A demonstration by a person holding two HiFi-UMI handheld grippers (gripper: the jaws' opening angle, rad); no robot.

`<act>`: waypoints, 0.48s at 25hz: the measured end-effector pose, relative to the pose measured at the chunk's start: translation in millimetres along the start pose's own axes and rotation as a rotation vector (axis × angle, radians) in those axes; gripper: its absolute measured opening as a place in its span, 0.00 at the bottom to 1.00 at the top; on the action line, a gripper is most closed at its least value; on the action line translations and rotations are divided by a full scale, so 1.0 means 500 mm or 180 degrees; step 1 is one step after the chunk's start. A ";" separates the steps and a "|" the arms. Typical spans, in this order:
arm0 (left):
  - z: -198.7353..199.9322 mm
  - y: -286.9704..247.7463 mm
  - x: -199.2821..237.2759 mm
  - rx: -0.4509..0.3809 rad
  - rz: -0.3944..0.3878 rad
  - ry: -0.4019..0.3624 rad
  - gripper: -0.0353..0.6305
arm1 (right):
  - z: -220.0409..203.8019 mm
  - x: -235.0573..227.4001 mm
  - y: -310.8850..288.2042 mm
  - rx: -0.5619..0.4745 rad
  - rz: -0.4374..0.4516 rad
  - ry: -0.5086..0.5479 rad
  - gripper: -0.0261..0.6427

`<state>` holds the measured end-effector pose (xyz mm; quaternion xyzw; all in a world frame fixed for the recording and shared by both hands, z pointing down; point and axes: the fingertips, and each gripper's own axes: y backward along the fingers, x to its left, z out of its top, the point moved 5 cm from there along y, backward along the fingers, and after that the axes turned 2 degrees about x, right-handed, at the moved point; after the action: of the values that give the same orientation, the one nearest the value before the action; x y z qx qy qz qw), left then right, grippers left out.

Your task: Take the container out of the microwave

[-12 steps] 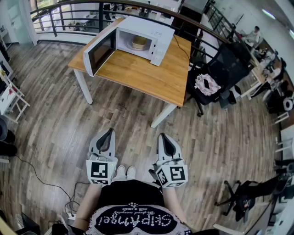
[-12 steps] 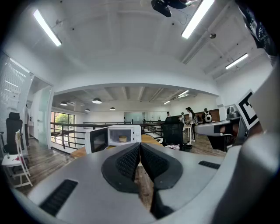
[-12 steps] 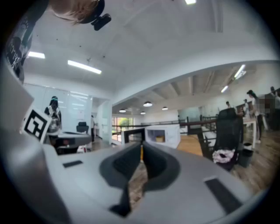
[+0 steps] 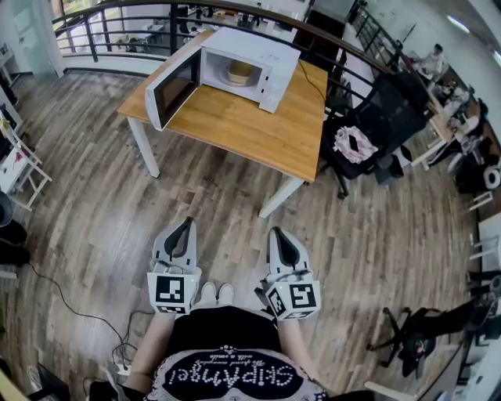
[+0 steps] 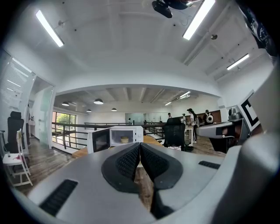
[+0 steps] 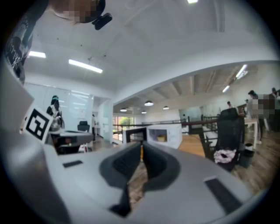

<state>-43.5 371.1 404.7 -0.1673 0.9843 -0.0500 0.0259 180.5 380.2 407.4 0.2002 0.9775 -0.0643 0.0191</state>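
A white microwave [image 4: 250, 63] stands on a wooden table [image 4: 243, 125] far ahead, its door [image 4: 171, 92] swung open to the left. Inside sits a small tan container [image 4: 239, 73], also seen in the left gripper view as the container [image 5: 125, 139] and in the right gripper view as the container [image 6: 162, 138]. My left gripper [image 4: 188, 223] and right gripper [image 4: 276, 232] hover low over the floor near the person's feet, well short of the table. Both are shut with nothing between the jaws.
A black office chair [image 4: 376, 125] with a pink cloth [image 4: 354, 143] stands right of the table. A railing [image 4: 117, 23] runs behind it. White folding furniture [image 4: 19, 168] is at the left, cables [image 4: 70, 305] lie on the wood floor, another chair [image 4: 415, 337] at lower right.
The view has shifted very slightly; table and microwave sit a touch lower and to the right in the frame. Both grippers keep their place and stay shut.
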 end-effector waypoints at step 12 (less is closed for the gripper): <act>0.001 0.003 0.015 -0.0130 -0.0243 -0.0021 0.10 | 0.007 0.035 -0.027 -0.0090 -0.0002 -0.0038 0.10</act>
<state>-50.8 370.0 403.8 -0.2054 0.9779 -0.0303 0.0238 159.1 374.1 404.7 0.1992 0.9782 -0.0517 0.0278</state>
